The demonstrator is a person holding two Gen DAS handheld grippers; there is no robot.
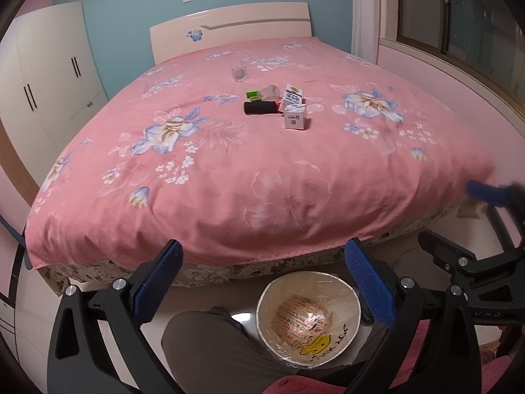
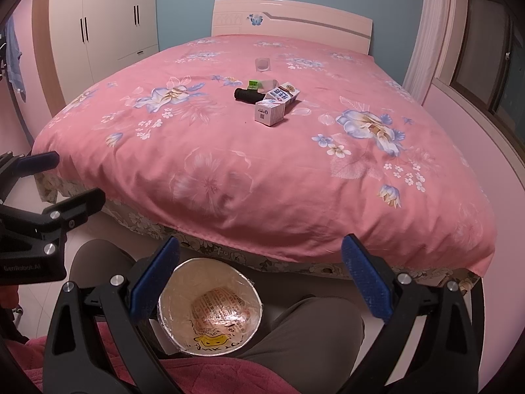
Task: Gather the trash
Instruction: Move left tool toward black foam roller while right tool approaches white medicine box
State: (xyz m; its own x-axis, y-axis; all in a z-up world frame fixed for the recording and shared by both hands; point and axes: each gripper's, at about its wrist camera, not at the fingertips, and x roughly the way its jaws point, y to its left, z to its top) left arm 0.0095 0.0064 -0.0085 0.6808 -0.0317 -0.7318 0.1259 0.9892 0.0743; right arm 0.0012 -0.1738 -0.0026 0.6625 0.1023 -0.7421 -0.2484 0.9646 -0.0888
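Observation:
Trash lies in a cluster mid-bed on the pink floral duvet point(image 1: 229, 177): a white box point(image 1: 295, 116) point(image 2: 269, 111), milk cartons point(image 1: 292, 95) point(image 2: 283, 93), a black roll point(image 1: 259, 107) point(image 2: 247, 95), a small green box point(image 1: 252, 94) point(image 2: 253, 83) and a clear cup point(image 1: 270, 91) point(image 2: 270, 83). Another clear cup point(image 1: 239, 74) point(image 2: 262, 64) lies farther back. A bag-lined bin point(image 1: 347, 321) point(image 2: 174, 295) with a printed wrapper inside stands on the floor under both grippers. My left gripper point(image 1: 265, 279) point(image 2: 62, 180) and right gripper point(image 2: 262, 279) point(image 1: 459, 216) are open, holding nothing, at the foot of the bed.
A person's grey-trousered legs point(image 1: 210, 344) point(image 2: 311, 331) flank the bin. A white wardrobe point(image 2: 108, 23) stands left of the bed, the headboard point(image 2: 288, 23) behind it, and a window ledge point(image 1: 452, 75) runs along the right.

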